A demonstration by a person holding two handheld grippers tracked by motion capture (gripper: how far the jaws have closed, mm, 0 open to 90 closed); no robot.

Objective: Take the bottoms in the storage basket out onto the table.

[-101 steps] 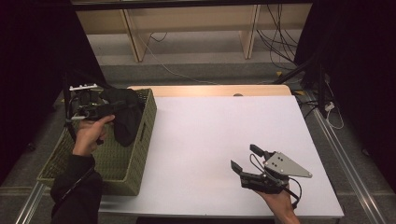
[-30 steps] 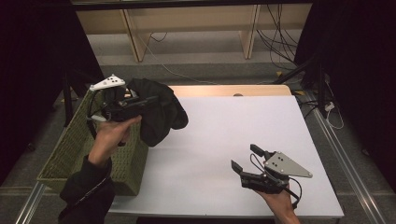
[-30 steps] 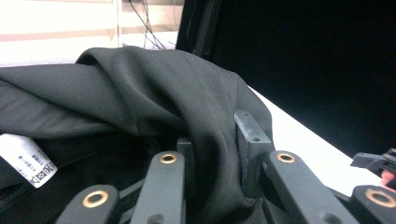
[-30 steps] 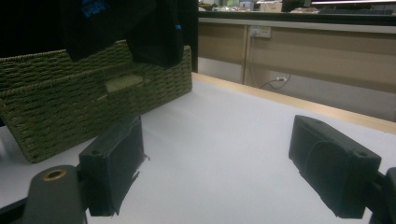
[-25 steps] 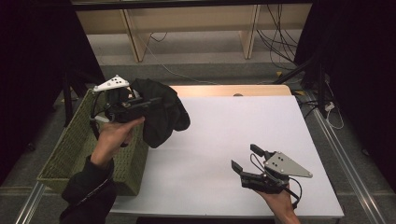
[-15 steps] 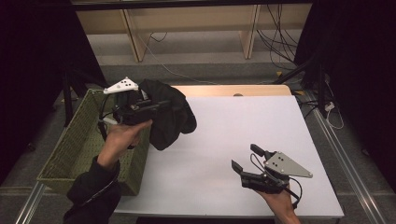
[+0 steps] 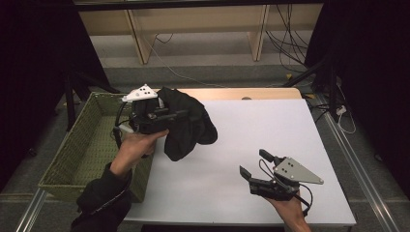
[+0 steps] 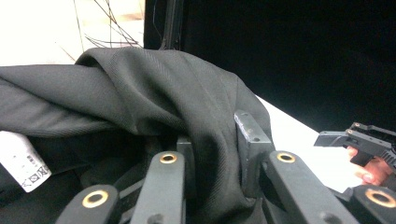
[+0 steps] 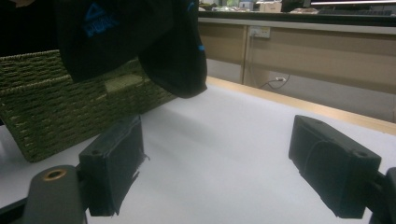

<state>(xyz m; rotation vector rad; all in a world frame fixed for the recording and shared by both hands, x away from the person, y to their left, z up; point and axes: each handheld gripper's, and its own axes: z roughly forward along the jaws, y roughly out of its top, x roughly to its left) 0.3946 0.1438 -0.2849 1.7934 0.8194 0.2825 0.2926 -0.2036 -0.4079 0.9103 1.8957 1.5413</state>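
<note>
White desk [image 7: 270, 140] spans centre of high view. Woven green basket [image 7: 82, 150] at 9 o'clock, overhanging desk's left edge. Black garment [image 7: 186, 123] hangs at 10 o'clock above desk's left part, beside basket rim, clear of surface. Left claw [image 7: 181, 114] clamped on garment fold; fabric pinched between pads. Right claw [image 7: 250, 164] at 5 o'clock, low over desk, jaws wide, nothing between.
</note>
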